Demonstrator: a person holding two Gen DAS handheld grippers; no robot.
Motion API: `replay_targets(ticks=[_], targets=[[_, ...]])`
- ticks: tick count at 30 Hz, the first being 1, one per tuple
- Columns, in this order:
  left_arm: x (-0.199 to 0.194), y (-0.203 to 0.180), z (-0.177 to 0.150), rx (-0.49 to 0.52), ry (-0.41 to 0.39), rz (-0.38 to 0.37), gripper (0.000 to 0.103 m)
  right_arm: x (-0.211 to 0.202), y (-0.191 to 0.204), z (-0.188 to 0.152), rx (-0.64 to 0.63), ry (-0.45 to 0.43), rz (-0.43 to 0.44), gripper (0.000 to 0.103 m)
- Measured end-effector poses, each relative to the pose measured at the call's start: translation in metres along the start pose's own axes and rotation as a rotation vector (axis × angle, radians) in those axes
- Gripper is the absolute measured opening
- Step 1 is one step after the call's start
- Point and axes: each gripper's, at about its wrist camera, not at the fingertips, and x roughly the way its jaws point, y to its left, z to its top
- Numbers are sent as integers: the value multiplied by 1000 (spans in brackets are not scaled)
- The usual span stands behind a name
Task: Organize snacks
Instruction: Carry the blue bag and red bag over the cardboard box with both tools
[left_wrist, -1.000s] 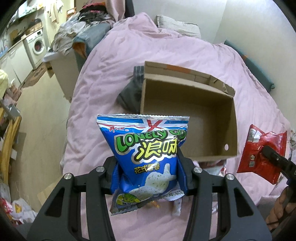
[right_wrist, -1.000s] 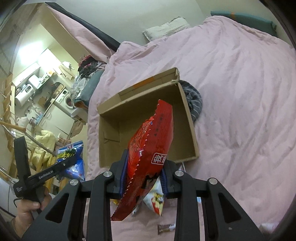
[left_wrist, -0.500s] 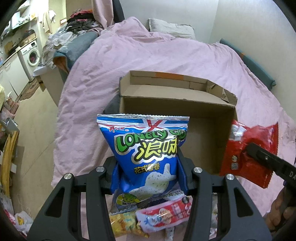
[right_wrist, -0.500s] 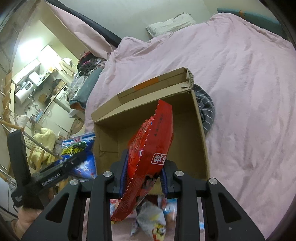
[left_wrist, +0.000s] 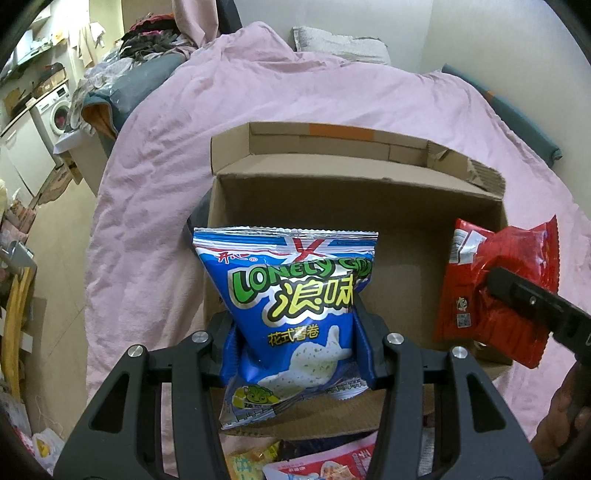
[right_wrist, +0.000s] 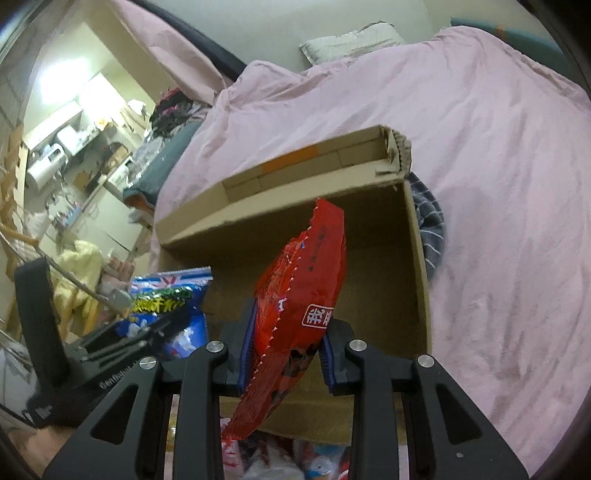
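Blue bag (left_wrist: 291, 306) with green and yellow lettering, silver top seam, white speckled shapes. Red bag (right_wrist: 299, 310), white label. Brown box (left_wrist: 354, 206) with an orange strip. Pink quilt (right_wrist: 498, 155). Dark grey cloth (right_wrist: 430, 229), pale stripes. Black grippers, seemingly blue pads (right_wrist: 248, 347).

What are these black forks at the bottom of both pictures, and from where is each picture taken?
They are hand-held grippers; a person carries one in each hand, each with a camera looking along its fingers. In the left view, the left gripper clamps a blue Lonely God snack bag. In the right view, the right gripper clamps a red snack bag. Both hang over an open cardboard box on a bed with a pink duvet. More snack packets lie before the box.
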Motion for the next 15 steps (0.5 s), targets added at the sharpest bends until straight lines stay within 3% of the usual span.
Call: replay_targets(ticks=[15], targets=[[13,-1,-6,12,25,8,47,56,4,-6,-38,128,13,31]])
